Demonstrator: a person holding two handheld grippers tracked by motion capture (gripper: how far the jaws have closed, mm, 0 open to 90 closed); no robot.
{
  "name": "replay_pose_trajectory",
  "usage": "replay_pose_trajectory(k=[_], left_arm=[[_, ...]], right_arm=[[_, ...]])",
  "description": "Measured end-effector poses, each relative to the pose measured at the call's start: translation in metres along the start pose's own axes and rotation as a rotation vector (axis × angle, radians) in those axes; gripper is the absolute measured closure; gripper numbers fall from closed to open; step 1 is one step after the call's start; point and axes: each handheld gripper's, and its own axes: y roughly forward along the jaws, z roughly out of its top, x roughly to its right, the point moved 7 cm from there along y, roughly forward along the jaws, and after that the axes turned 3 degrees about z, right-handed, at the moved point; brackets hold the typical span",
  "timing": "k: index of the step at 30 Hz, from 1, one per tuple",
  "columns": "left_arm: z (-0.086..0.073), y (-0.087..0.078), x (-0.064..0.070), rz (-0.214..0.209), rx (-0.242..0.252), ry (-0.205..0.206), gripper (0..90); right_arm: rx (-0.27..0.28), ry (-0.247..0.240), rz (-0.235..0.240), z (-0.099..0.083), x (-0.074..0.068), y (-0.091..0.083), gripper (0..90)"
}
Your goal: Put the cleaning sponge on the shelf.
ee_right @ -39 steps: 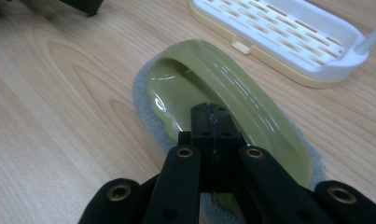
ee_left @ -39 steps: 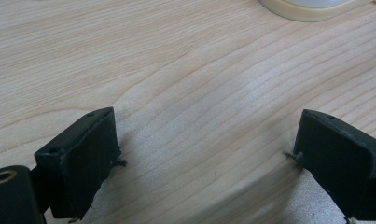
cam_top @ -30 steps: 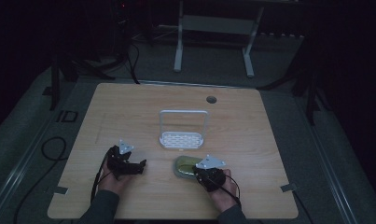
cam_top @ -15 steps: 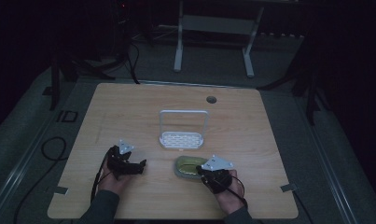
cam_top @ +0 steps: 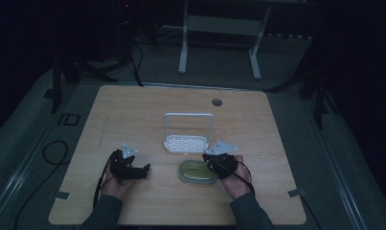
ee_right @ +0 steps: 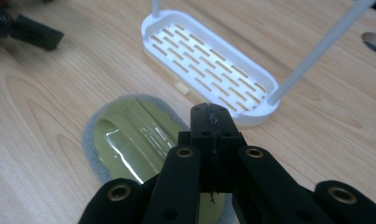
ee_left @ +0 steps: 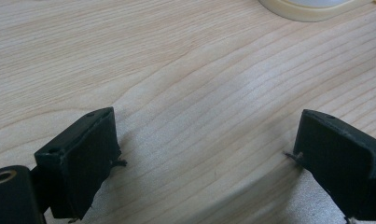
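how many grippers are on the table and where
2. The left gripper, jaws open, sits at the table's near left; the right gripper, jaws closed, is over the green oval dish beside the white rack.

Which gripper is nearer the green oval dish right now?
Right. The right gripper sits at the right end of the green oval dish, jaws shut over it. The left gripper rests apart on bare table, jaws open.
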Motion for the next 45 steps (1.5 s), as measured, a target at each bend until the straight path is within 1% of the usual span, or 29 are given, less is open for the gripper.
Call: replay_pose_trajectory(k=[4, 7, 9, 18, 22, 24, 31, 33, 35, 40, 44, 45], left_arm=[[0.0, 0.0, 0.0, 0.0, 0.001, 0.0, 6.6], [0.0, 0.0, 0.0, 0.0, 0.001, 0.0, 6.6], [0.0, 0.0, 0.0, 0.0, 0.0, 0.0, 6.6], [0.0, 0.0, 0.0, 0.0, 0.001, 0.0, 6.6], [0.0, 0.0, 0.0, 0.0, 0.0, 0.0, 6.6], [0.0, 0.0, 0.0, 0.0, 0.001, 0.0, 6.6], [0.0, 0.0, 0.0, 0.0, 0.0, 0.0, 6.6], [0.0, 0.0, 0.0, 0.0, 0.0, 0.0, 6.6], [0.0, 0.0, 0.0, 0.0, 0.001, 0.0, 6.6], [0.0, 0.0, 0.0, 0.0, 0.001, 0.0, 6.6], [0.0, 0.0, 0.0, 0.0, 0.001, 0.0, 6.6], [0.0, 0.0, 0.0, 0.0, 0.0, 0.0, 6.6]], right_arm=[[-0.047, -0.014, 0.014, -0.004, 0.0, 0.01, 90.0], [-0.07, -0.022, 0.021, -0.01, -0.001, 0.013, 90.0], [-0.08, -0.02, 0.032, -0.013, -0.002, 0.012, 90.0], [-0.107, -0.053, 0.057, -0.021, -0.009, 0.004, 90.0], [-0.103, -0.064, 0.06, -0.016, -0.009, 0.0, 89.6], [-0.098, -0.061, 0.067, -0.012, -0.01, -0.003, 88.0], [-0.098, -0.081, 0.09, -0.002, -0.013, -0.005, 80.9], [-0.107, -0.084, 0.097, -0.001, -0.014, -0.005, 78.4], [-0.116, -0.089, 0.107, 0.0, -0.016, -0.005, 73.7], [-0.133, -0.093, 0.124, 0.004, -0.019, -0.006, 69.5], [-0.144, -0.092, 0.149, 0.007, -0.021, -0.006, 67.1], [-0.152, -0.099, 0.155, 0.007, -0.021, -0.006, 66.8]])
